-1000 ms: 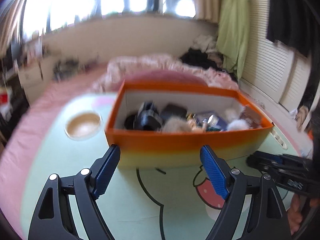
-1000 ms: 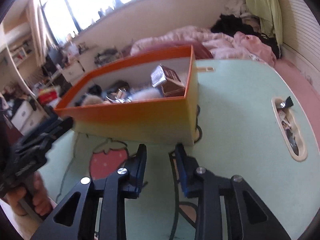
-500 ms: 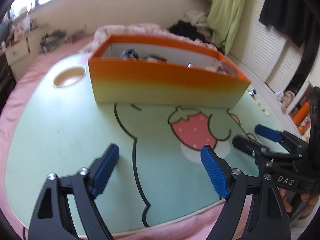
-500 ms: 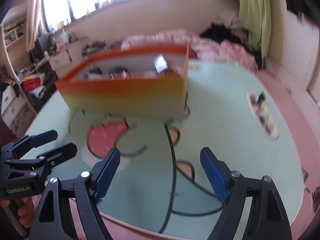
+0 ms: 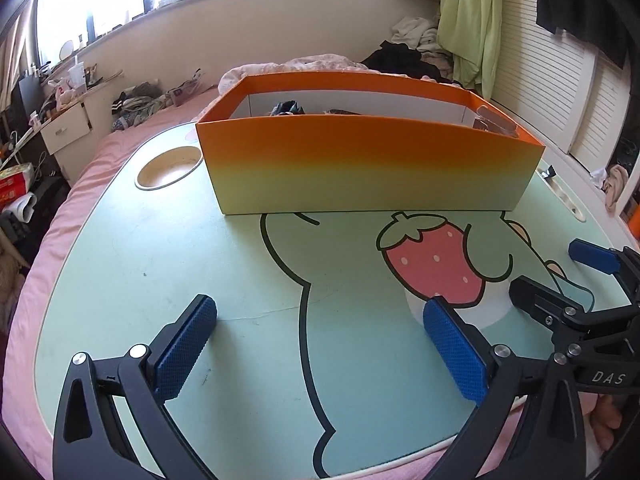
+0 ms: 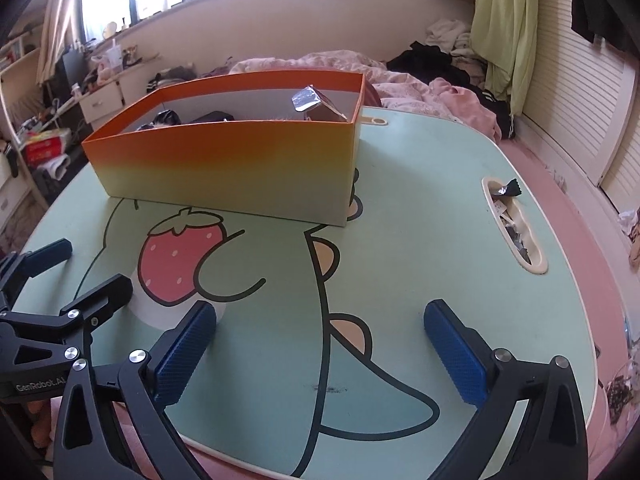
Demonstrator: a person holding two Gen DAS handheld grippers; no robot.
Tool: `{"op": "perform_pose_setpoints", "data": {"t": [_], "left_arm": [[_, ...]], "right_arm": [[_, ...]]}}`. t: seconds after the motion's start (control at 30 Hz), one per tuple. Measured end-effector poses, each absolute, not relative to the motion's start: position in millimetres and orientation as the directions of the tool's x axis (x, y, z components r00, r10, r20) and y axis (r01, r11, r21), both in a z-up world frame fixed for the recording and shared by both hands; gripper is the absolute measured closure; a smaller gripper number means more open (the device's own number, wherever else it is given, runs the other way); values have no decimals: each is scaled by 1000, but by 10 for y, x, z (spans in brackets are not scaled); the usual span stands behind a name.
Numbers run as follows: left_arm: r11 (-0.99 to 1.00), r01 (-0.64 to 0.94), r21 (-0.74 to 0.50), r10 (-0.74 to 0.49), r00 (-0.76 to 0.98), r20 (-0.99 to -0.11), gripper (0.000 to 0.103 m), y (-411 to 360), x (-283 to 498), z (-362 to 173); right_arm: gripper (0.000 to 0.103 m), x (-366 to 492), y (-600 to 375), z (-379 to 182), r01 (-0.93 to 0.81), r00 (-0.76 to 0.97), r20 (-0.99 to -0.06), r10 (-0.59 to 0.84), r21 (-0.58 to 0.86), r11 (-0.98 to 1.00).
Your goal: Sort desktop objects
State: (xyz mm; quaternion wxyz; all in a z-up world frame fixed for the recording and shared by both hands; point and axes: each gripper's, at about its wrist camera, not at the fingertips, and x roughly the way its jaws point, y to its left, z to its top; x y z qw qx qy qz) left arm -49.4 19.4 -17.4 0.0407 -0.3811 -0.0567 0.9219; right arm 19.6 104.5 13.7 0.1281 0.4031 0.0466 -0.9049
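Both grippers backed off the orange box (image 5: 368, 168); left gripper (image 5: 320, 344) and right gripper (image 6: 320, 348) jaws opening, empty. Box sits ahead on table (image 5: 160, 264), long axis crosswise, equally near both.

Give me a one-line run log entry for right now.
left gripper: opening, empty | right gripper: opening, empty | orange box: on table, items inside

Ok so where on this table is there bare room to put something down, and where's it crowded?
The table is bare between the orange box and the near edge, over the strawberry print. Also bare: right of the box up to the slot tray, and below the round cup recess. Crowded: inside the box, and the near edge, where the left gripper and right gripper hover, jaws opening, nothing between them.
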Motion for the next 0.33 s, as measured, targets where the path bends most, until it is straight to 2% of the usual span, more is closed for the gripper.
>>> {"op": "perform_pose_setpoints", "data": {"t": [0.33], "left_arm": [[-990, -38, -136, 123, -707, -696, 0, 197, -571, -218]], "right_arm": [[0, 195, 1047, 133, 270, -642, -742, -194, 18, -963]]}}
